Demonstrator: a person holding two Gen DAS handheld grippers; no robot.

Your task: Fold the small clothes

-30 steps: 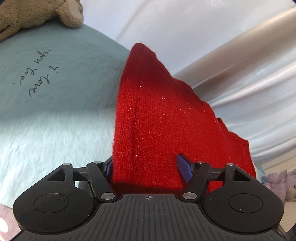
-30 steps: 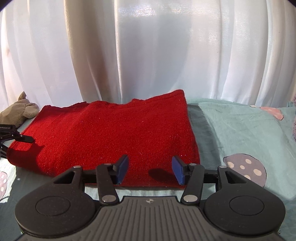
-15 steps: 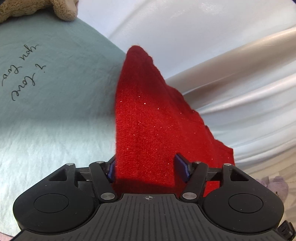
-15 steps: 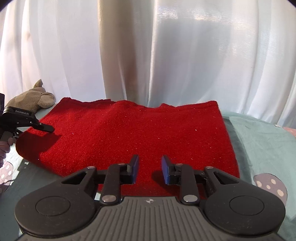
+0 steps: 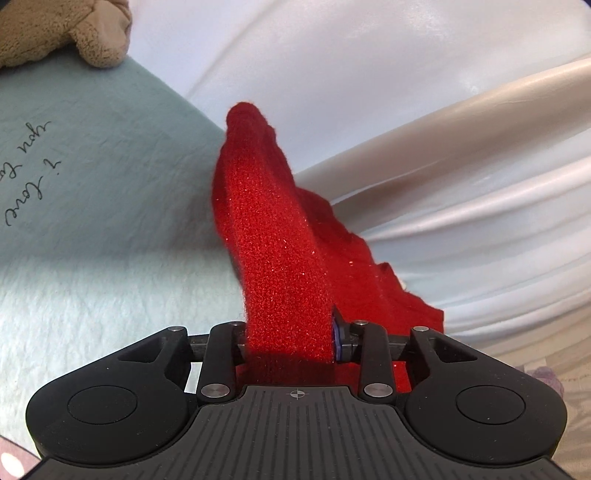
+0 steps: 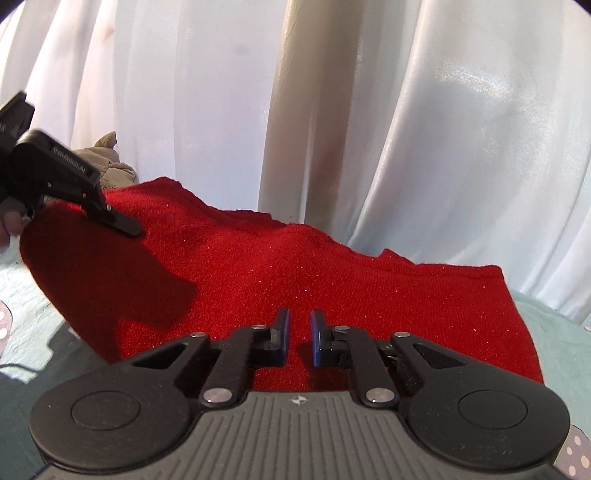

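A red knit garment (image 6: 295, 273) lies spread on a pale teal sheet (image 5: 92, 206). My left gripper (image 5: 290, 336) is shut on the garment's left edge (image 5: 280, 258), which bunches into a raised ridge between its fingers. The left gripper also shows at the left of the right wrist view (image 6: 74, 184), lifting that edge. My right gripper (image 6: 298, 339) has its fingers (image 6: 317, 341) nearly together over the garment's near edge; cloth sits in the narrow gap, and it appears pinched.
White curtains (image 6: 332, 110) hang right behind the garment. A beige plush toy (image 5: 55, 29) lies at the far left, also visible in the right wrist view (image 6: 110, 166). The sheet carries handwritten lettering (image 5: 26, 177) and spotted mushroom prints (image 6: 576, 454).
Both grippers have closed from open onto the red garment. The left edge has been pulled up into a narrower ridge, and the right gripper has moved in over the near edge.
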